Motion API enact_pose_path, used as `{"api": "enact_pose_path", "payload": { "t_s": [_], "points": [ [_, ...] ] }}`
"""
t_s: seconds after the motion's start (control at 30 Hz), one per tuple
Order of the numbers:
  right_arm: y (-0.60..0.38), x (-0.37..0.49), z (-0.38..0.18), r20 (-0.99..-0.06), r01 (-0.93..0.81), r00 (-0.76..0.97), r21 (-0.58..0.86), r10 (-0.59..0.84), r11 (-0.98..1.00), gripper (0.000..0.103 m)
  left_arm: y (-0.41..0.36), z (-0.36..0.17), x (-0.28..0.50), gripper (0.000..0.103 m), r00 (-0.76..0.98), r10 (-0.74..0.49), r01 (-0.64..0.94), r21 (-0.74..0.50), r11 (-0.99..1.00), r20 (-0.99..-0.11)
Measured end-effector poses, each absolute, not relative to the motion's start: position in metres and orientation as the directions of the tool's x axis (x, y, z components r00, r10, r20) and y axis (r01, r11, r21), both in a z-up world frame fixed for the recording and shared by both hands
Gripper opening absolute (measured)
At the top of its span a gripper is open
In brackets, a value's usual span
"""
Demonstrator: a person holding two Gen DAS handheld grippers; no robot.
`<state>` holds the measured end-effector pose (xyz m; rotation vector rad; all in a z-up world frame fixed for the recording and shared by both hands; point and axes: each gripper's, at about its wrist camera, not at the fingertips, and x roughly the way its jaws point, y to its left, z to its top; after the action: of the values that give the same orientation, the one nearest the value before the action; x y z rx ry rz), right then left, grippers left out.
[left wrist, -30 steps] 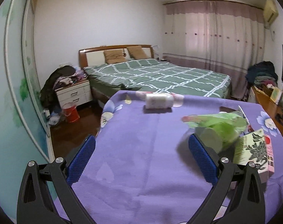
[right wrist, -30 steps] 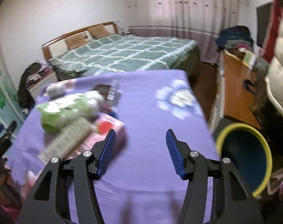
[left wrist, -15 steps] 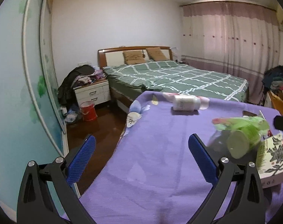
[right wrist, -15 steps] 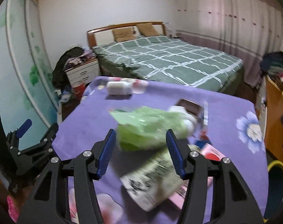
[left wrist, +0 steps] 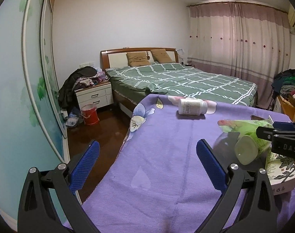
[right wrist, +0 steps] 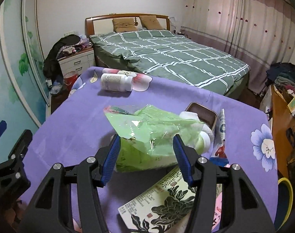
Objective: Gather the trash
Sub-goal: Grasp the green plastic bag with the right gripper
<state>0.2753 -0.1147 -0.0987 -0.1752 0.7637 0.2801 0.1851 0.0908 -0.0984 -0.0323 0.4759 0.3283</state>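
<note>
Trash lies clustered on the purple table (right wrist: 73,120). The right gripper (right wrist: 146,149) has just been closing, its jaws straddling the green plastic bag (right wrist: 147,128), probably to pinch it. The left gripper (left wrist: 147,161) hovers spread wide and empty.

Right gripper (right wrist: 146,151) angled down, jaws just closing around the green bag (right wrist: 147,134), left gripper (left wrist: 145,162) wide open left of it

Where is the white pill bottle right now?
The white pill bottle lies on its side at the far left end of the purple cloth, by a printed flower, beyond the green plastic bag and nearest the bed.
</note>
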Motion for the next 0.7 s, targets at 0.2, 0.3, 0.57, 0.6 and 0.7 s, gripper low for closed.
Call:
{"api": "enact_pose_path", "payload": {
  "t_s": [0.2,0.3,0.57,0.6,0.7],
  "points": [
    [-0.125,0.276,-0.092,-0.689,-0.322,0.686,0.003,0.236,0.947,0.011,0.089,-0.098,0.184,0.098,0.838,0.301,-0.316,0.046,0.948,-0.455],
    [-0.134,0.274,-0.082,-0.670,-0.324,0.691,0.047,0.271,0.945,0.006,0.089,-0.098,0.184,0.098,0.838,0.301,-0.316,0.047,0.948,-0.456],
    [-0.162,0.254,-0.047,-0.585,-0.307,0.745,0.129,0.322,0.943,0.002,0.087,-0.098,0.185,0.098,0.838,0.296,-0.309,0.048,0.950,-0.458],
    [-0.167,0.251,-0.044,-0.578,-0.305,0.749,0.136,0.326,0.943,0.002,0.086,-0.098,0.186,0.098,0.839,0.294,-0.307,0.047,0.951,-0.458],
    [-0.182,0.240,-0.035,-0.553,-0.290,0.766,0.158,0.327,0.944,0.002,0.085,-0.098,0.184,0.098,0.841,0.292,-0.303,0.051,0.952,-0.456]
  ]
}}
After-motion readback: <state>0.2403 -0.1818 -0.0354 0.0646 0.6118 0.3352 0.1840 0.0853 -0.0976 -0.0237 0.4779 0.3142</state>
